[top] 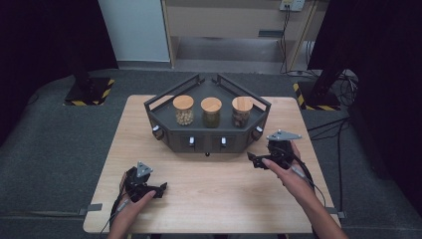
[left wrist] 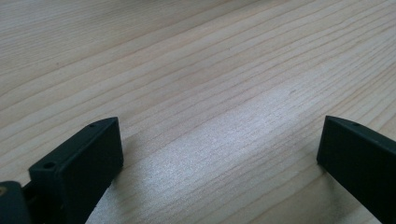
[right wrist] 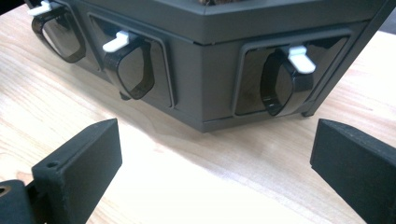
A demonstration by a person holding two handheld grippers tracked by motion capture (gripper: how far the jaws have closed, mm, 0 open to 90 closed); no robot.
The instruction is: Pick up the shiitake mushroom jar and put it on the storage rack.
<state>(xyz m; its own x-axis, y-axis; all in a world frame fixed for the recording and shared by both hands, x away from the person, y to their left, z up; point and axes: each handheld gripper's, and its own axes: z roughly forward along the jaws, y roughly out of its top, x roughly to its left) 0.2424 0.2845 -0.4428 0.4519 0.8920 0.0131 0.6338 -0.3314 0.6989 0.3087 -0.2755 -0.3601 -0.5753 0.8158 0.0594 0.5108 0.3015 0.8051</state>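
Dark rack (top: pixel 209 137) with three cork-lidded jars sits far-centre on the table (top: pixel 214 199); right gripper (top: pixel 255 160), jaws wide apart, should square up to its nearest white-tabbed handle (right wrist: pixel 285 79) before closing.

A table (top: pixel 209 199) bears a rack (top: pixel 208 132) at its far middle. The right gripper (top: pixel 254 160) sits just before the rack's right front corner, facing it; ahead of its jaws lie three handles set in the rack's front, the nearest handle (right wrist: pixel 285 84) ahead and slightly right. Beyond that, on the rack's top, three jars (top: pixel 211 111) stand in a row. The left gripper (top: pixel 161 189) lies well apart, nearer the person, with bare tabletop (left wrist: pixel 201 93) ahead of its jaws.
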